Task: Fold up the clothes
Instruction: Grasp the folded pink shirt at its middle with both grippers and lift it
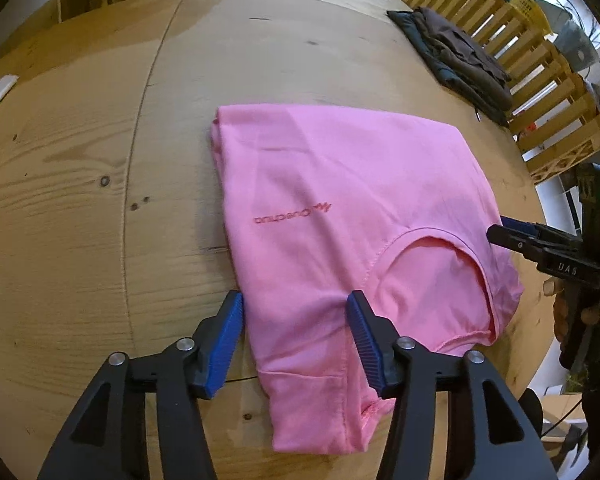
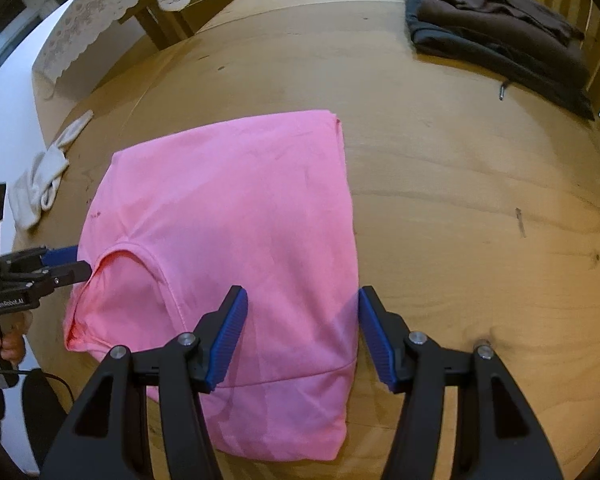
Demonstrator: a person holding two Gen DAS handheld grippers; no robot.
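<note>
A pink T-shirt (image 1: 340, 208) lies folded into a rectangle on the wooden table (image 1: 80, 200), its neckline toward me and a small logo on the chest. My left gripper (image 1: 295, 300) is open over the shirt's near left part, one finger just off the left edge and the other over the fabric. Over the shirt's (image 2: 228, 216) near right part my right gripper (image 2: 303, 296) is open too, its outer finger at the right edge. Each gripper shows side-on in the other's view: right gripper (image 1: 496, 234), left gripper (image 2: 82, 266). Neither holds any cloth.
A stack of dark folded clothes (image 2: 500, 32) sits at the far right of the table, beside a wooden slatted crate (image 1: 548, 92). White socks (image 2: 40, 184) lie at the left edge. A lace cloth (image 2: 100, 8) covers furniture beyond. A hand (image 2: 12, 344) grips the left handle.
</note>
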